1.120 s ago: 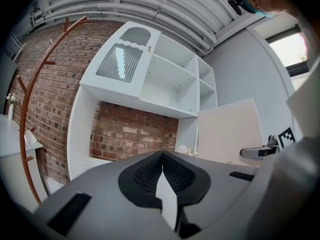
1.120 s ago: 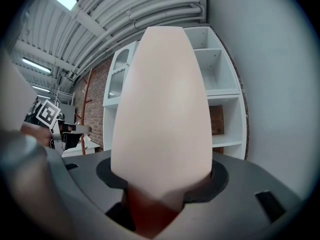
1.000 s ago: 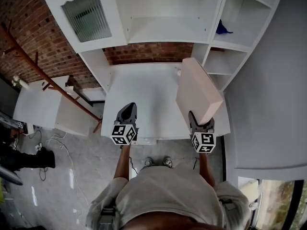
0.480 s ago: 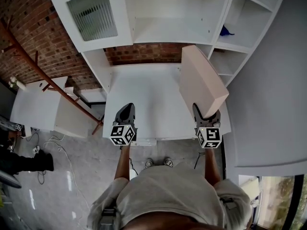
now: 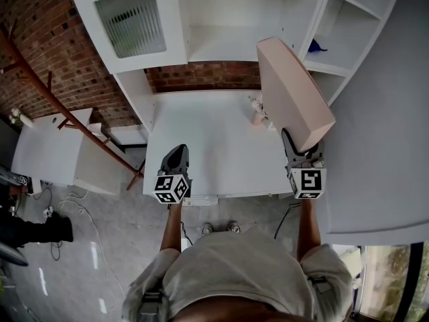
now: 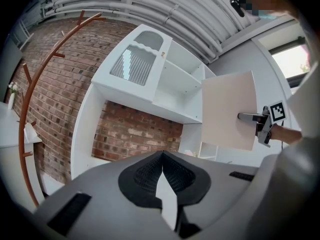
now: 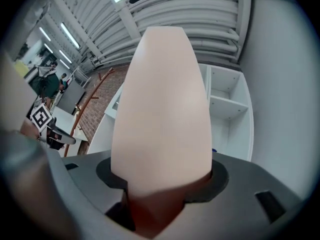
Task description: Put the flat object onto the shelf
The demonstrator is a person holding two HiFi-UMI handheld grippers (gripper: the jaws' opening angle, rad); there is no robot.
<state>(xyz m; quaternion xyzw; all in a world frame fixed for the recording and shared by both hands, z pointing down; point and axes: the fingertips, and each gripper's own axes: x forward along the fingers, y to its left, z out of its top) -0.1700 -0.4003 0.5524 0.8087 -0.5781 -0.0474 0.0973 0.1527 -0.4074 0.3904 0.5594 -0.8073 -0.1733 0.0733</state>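
Observation:
The flat object (image 5: 295, 92) is a pale pink slab. My right gripper (image 5: 299, 154) is shut on its near edge and holds it on edge, tilted, above the right side of the white table (image 5: 201, 146). Its far end reaches up in front of the white shelf unit (image 5: 228, 42). In the right gripper view the slab (image 7: 162, 109) fills the middle and hides the jaw tips. In the left gripper view the slab (image 6: 227, 109) hangs before the shelves with the right gripper (image 6: 250, 117) on its edge. My left gripper (image 5: 176, 159) hovers at the table's near edge, shut and empty.
A small pinkish item (image 5: 257, 109) sits on the table at the back right. A blue thing (image 5: 312, 43) lies in a right-hand shelf compartment. A cabinet door with ribbed glass (image 5: 131, 22) stands to the left. A brown coat rack (image 5: 40, 86) and a low white table (image 5: 47, 146) stand at left.
My right gripper has risen with the slab and rolled it more upright, towards the shelves; small items on the table behind it have come into view. The left gripper has hardly moved.

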